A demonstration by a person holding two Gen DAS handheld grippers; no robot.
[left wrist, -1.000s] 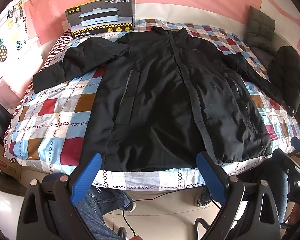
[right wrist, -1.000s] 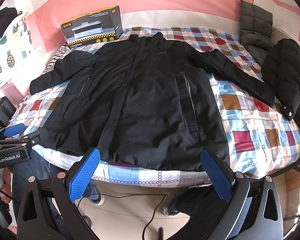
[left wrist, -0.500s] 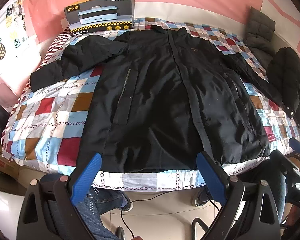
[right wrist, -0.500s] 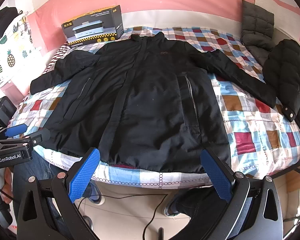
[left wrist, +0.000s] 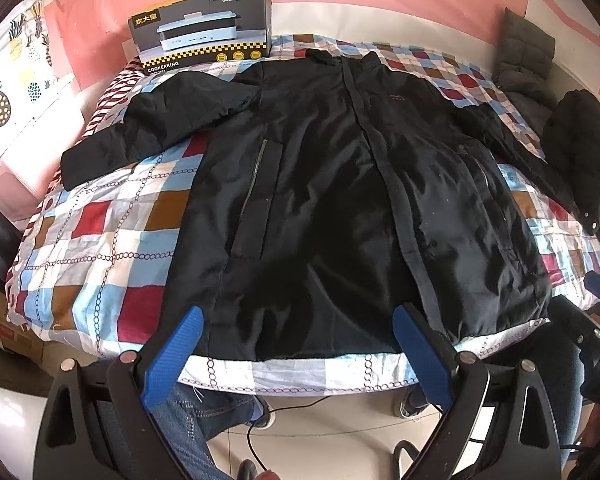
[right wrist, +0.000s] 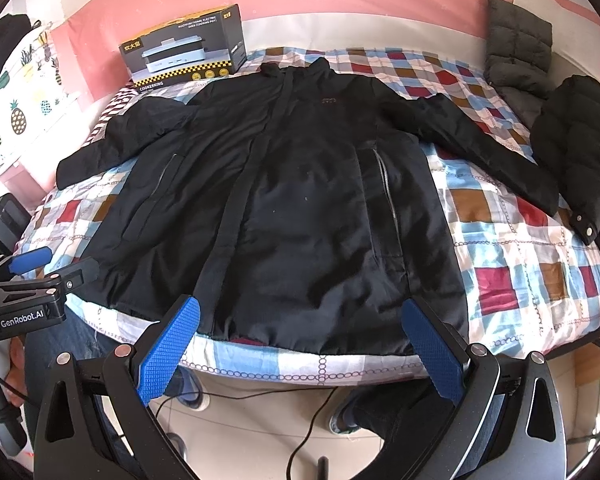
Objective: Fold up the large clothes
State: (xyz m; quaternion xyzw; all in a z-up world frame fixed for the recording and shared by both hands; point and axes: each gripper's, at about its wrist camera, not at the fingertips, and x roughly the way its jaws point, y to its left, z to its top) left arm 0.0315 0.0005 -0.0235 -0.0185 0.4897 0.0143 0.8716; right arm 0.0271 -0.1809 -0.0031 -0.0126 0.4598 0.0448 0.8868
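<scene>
A large black jacket (left wrist: 332, 200) lies flat, front up, on a bed with a checked quilt (left wrist: 100, 232); both sleeves are spread out to the sides. It also shows in the right wrist view (right wrist: 300, 208). My left gripper (left wrist: 300, 354) is open and empty, held above the floor just short of the jacket's hem. My right gripper (right wrist: 300, 354) is open and empty, likewise in front of the hem. The left gripper also shows at the left edge of the right wrist view (right wrist: 32, 280).
A cooker box (left wrist: 204, 36) stands at the bed's far left. A second black puffy jacket (right wrist: 580, 160) and a grey cushion (right wrist: 516, 52) lie at the right. A cable (right wrist: 308, 420) and the person's legs are on the floor below.
Both grippers have moved slightly closer to the bed; the jacket has not moved.
</scene>
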